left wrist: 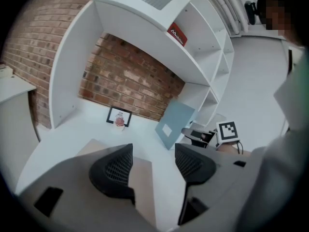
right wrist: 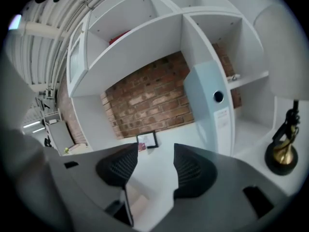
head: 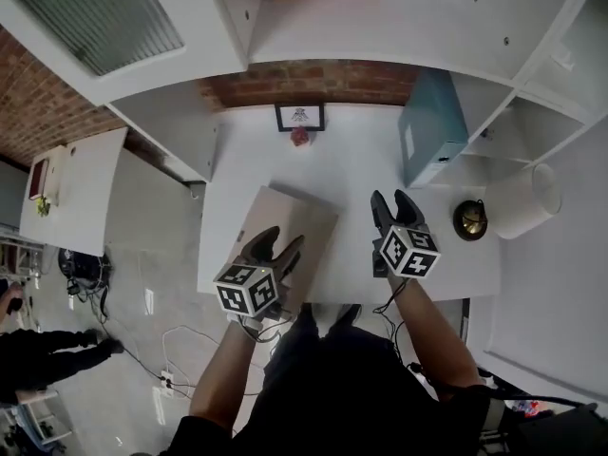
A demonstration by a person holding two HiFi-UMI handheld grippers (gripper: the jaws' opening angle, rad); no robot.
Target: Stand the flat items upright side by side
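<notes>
A tan flat board (head: 290,226) lies flat on the white desk (head: 351,160), reaching to its front edge. A blue-grey binder (head: 432,126) stands upright at the desk's right side against the shelf divider; it also shows as the binder (right wrist: 210,105) and the binder (left wrist: 174,124). My left gripper (head: 282,240) hovers over the board's near end, jaws open and empty; the board (left wrist: 142,178) shows below the left gripper (left wrist: 153,161). My right gripper (head: 393,200) is open over bare desk right of the board, with nothing between the jaws of the right gripper (right wrist: 155,163).
A small picture frame (head: 300,117) leans on the brick back wall with a little pink object (head: 300,138) before it. Right of the divider sit a brass round object (head: 470,219) and a white cylinder (head: 524,200). Shelves rise above and to both sides.
</notes>
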